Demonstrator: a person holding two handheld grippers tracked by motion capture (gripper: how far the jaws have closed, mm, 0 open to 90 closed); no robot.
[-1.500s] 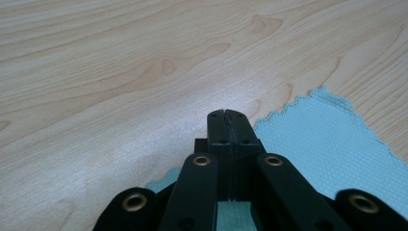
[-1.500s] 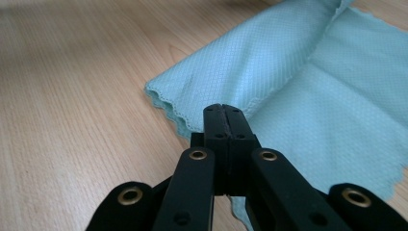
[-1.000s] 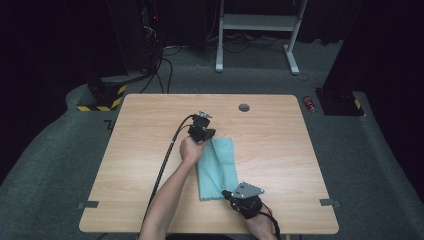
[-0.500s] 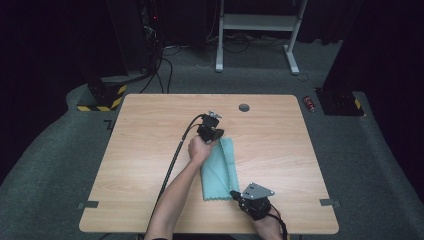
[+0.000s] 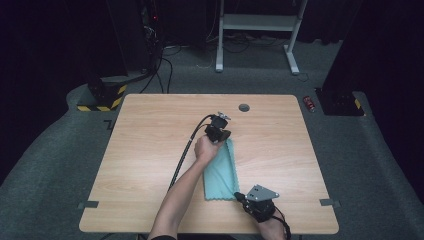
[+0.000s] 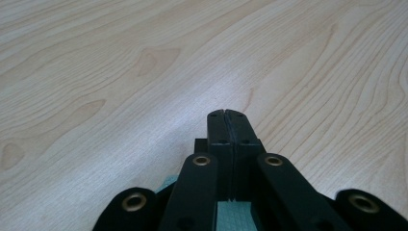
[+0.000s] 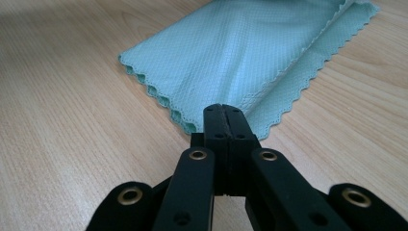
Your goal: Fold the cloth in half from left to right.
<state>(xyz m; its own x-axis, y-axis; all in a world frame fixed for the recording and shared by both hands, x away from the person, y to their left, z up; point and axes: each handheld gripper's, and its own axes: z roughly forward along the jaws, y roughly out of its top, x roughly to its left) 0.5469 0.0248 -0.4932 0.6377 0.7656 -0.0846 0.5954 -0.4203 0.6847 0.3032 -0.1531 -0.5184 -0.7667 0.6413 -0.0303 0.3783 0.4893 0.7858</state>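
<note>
Cloth (image 5: 220, 170): light green, folded into a long strip, lying flat near the middle of the wooden worktop (image 5: 150, 130).
Left claw (image 5: 219, 131): jaws pressed together, at the far end of the cloth; whether it pinches the cloth I cannot tell.
Right claw (image 5: 244, 196): jaws pressed together at the near corner of the cloth, with its scalloped edge just before the tips.

One desk (image 5: 150, 165) carries one green cloth (image 5: 220, 175), lying between the two tongs. One small red can (image 5: 310, 103) lies on the floor, well beyond both tongs.

Teal cloth (image 7: 240, 53) with fine waffle weave and scalloped hem, smooth pale wood-grain table (image 5: 150, 150), matt black gripper jaws
</note>
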